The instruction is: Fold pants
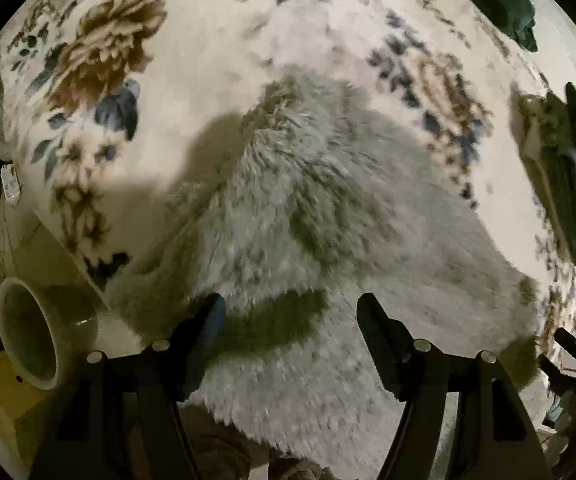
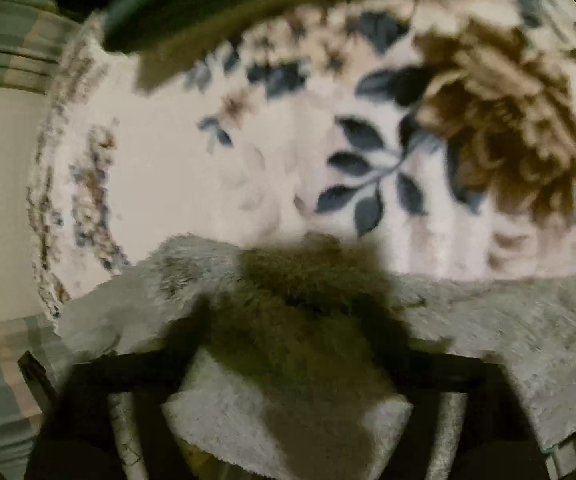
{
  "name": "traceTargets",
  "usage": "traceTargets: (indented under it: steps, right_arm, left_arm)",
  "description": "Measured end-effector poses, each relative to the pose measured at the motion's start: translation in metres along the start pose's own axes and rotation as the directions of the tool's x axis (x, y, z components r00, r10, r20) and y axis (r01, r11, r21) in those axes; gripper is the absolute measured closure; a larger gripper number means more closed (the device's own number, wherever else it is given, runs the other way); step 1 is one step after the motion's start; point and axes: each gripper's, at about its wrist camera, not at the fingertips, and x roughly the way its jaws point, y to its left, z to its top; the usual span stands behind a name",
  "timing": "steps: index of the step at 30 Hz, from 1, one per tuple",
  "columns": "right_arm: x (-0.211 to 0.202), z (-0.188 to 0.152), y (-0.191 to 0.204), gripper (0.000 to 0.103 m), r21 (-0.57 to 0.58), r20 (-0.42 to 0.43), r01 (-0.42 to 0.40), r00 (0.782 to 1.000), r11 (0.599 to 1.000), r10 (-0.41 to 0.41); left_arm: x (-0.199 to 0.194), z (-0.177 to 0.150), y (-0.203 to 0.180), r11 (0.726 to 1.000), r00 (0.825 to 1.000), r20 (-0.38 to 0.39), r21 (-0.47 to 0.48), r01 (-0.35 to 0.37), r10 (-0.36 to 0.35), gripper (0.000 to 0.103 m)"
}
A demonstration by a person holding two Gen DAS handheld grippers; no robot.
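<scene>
Because our left gripper [image 1: 289, 316] sits low in its frame with both fingers spread and nothing pinched, the fluffy grey pants [image 1: 307, 220] lie loose in the middle on the flowered blanket [image 1: 192, 120]. In the blurry right view, our right gripper [image 2: 299, 364] looks let go too, jaws wide at the bottom edge. We think the pants rest flat so we can fold them.

pants [image 1: 307, 208] | grey, fluffy (fleece-like) | folded, lying on floral blanket [image 1: 192, 92]
</scene>
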Motion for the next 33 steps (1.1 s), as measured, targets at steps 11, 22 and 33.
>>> traceTargets:
  steps: [11, 22, 33]
  right_arm:
    - [-0.114, -0.118, -0.173, 0.016, 0.361, 0.188, 0.024, 0.977, 0.932, -0.098]
    - [-0.216, -0.219, -0.44, 0.022, 0.746, 0.349, -0.135, 0.913, 0.653, -0.21]
    - [-0.179, -0.171, -0.508, 0.095, 0.713, 0.346, -0.132, 0.92, 0.688, -0.182]
  left_arm:
    - [-0.018, -0.064, -0.115, 0.977, 0.992, -0.092, 0.186, 0.105, -0.089, 0.007]
    - [0.018, -0.185, -0.298, 0.878, 0.962, -0.241, 0.424, 0.224, -0.129, 0.007]
    - [0.06, -0.255, -0.384, 0.809, 0.959, -0.283, 0.559, 0.181, -0.019, 0.007]
